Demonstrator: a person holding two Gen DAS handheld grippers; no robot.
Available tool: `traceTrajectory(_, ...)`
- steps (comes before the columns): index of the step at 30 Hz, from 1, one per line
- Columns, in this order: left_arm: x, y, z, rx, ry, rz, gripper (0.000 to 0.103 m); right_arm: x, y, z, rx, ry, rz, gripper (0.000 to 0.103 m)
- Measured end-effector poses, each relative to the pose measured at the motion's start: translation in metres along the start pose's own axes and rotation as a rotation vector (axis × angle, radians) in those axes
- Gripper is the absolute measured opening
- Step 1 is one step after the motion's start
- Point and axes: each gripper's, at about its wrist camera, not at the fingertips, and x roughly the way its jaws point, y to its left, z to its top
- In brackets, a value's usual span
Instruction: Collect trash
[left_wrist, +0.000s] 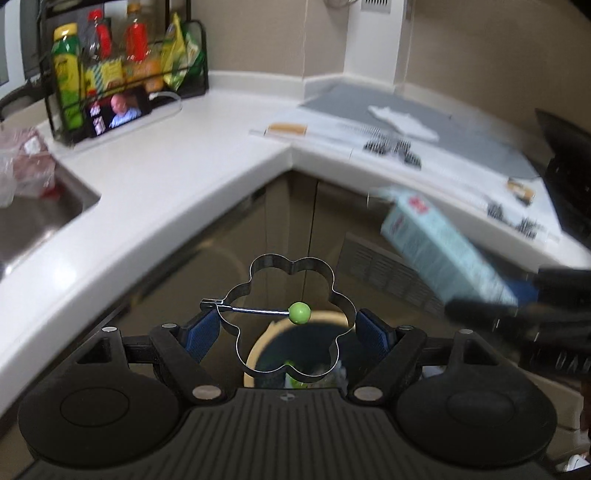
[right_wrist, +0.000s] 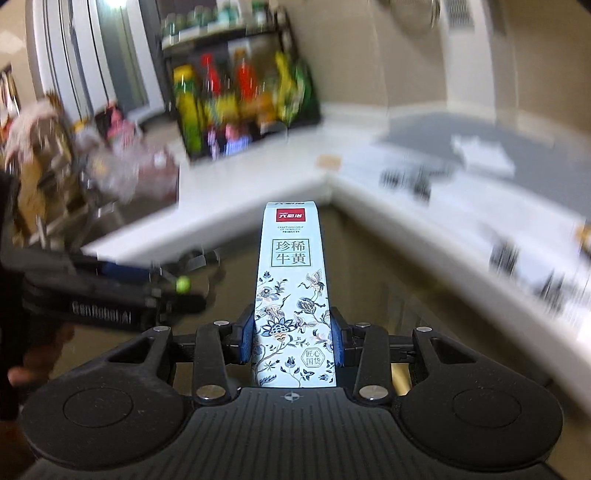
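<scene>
My left gripper (left_wrist: 288, 334) is shut on a flower-shaped metal egg ring (left_wrist: 255, 291) with a green-knobbed handle (left_wrist: 299, 312); its blue pads (left_wrist: 201, 338) press the ring's sides. The ring hangs over a round bin (left_wrist: 258, 347) with a pale rim and rubbish inside, on the floor below. My right gripper (right_wrist: 293, 341) is shut on a long light-blue carton (right_wrist: 291, 291) with floral print and a red label, pointing away from the camera. That carton (left_wrist: 439, 247) shows blurred at the right of the left wrist view. The left gripper (right_wrist: 177, 284) appears blurred at the left of the right wrist view.
An L-shaped white counter (left_wrist: 177, 173) wraps the corner above brown cabinet doors (left_wrist: 280, 214). A black rack of bottles (left_wrist: 125, 62) and a phone (left_wrist: 118, 110) stand at the back left, a sink (left_wrist: 40, 210) at left. A grey mat (left_wrist: 399, 114), white paper and small black clips (left_wrist: 393, 147) lie at right.
</scene>
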Motion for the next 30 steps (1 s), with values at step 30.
traceTrajectory(30, 0.026, -0.011, -0.015, 0.03, 0.081, 0.0, 0.084, 0.029, -0.002, -0.026, 0.045, 0.143, -0.02, 0.041)
